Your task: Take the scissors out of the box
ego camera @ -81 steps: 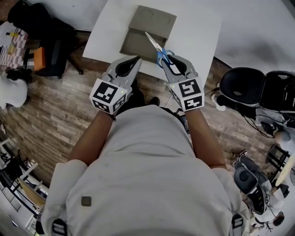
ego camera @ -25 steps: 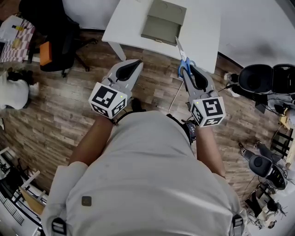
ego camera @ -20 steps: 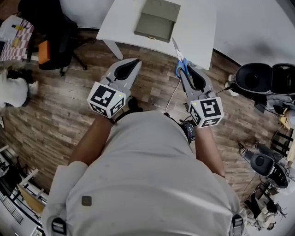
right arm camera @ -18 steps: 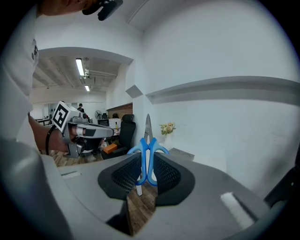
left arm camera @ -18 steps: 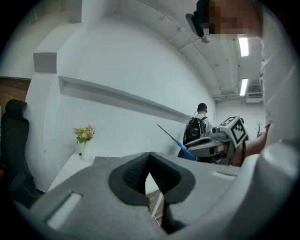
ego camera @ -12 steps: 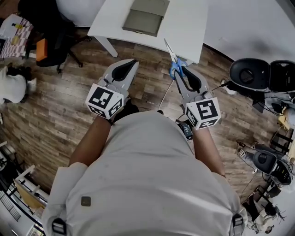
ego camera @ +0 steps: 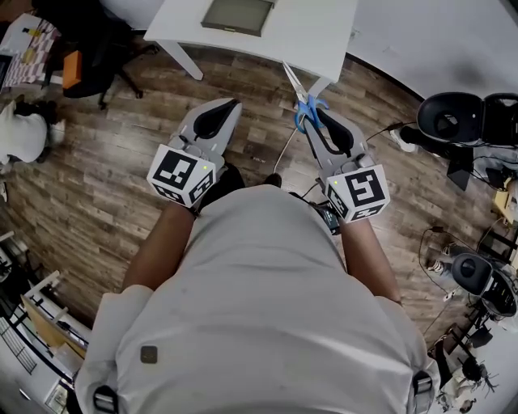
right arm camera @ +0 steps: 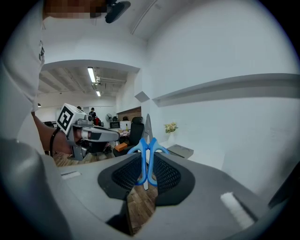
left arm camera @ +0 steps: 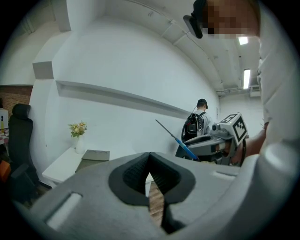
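The blue-handled scissors [ego camera: 298, 90] are clamped by their handles in my right gripper [ego camera: 312, 111], blades pointing ahead toward the white table [ego camera: 316, 32]. In the right gripper view the scissors [right arm camera: 146, 150] stand upright between the pads of the right gripper [right arm camera: 146, 161]. My left gripper [ego camera: 231, 103] hangs level beside it over the wooden floor, shut and empty; its jaws [left arm camera: 150, 157] meet at the tips. The grey-green box [ego camera: 237, 12] lies closed on the table, far ahead of both grippers. It also shows as a box [left arm camera: 93, 157] from the left gripper.
A black office chair [ego camera: 89, 48] stands left of the table and another black chair [ego camera: 453, 121] at the right, with cables on the floor. A vase of flowers [left arm camera: 77, 131] sits on the table. A person with a backpack [left arm camera: 194, 124] stands far off.
Both grippers have drawn back from the table together; the table and box have slid toward the top edge of the head view. The scissors stay in the right gripper.
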Action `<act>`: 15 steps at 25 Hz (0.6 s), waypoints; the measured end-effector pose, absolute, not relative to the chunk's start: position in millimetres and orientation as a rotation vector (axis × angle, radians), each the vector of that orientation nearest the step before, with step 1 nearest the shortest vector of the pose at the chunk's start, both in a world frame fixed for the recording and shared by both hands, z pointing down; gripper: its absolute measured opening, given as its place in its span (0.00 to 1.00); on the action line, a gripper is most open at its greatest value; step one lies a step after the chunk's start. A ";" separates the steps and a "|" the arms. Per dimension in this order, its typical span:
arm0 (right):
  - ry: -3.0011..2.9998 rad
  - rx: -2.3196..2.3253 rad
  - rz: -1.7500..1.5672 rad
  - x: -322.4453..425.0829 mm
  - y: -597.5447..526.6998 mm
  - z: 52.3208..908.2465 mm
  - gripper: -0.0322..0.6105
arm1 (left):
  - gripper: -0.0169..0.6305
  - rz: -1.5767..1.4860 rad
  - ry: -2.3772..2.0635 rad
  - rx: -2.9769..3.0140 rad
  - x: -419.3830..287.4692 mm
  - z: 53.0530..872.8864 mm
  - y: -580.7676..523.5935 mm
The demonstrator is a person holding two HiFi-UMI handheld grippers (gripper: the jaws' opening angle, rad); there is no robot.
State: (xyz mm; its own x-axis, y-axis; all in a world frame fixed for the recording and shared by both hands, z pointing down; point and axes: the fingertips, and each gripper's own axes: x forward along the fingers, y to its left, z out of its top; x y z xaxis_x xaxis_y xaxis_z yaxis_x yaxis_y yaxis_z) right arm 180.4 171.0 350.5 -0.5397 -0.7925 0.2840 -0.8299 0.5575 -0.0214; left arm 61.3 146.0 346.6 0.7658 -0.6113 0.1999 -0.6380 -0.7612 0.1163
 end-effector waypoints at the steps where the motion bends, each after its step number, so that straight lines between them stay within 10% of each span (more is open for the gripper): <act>1: -2.552 1.354 0.227 181.8 175.9 351.3 0.21 | 0.03 0.228 -0.989 2.787 63.4 346.3 151.1; 15: -2.553 1.360 0.220 184.6 199.1 347.8 0.21 | 0.03 0.235 -0.937 2.810 77.8 344.0 171.6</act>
State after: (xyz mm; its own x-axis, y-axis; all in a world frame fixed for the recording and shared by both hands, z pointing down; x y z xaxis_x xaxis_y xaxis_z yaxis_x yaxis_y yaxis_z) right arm 184.6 199.1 347.8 -0.5381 -0.7950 0.2799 -0.8312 0.5556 -0.0198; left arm 77.8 171.6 344.0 0.7901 -0.5788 0.2019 -0.6056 -0.7881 0.1106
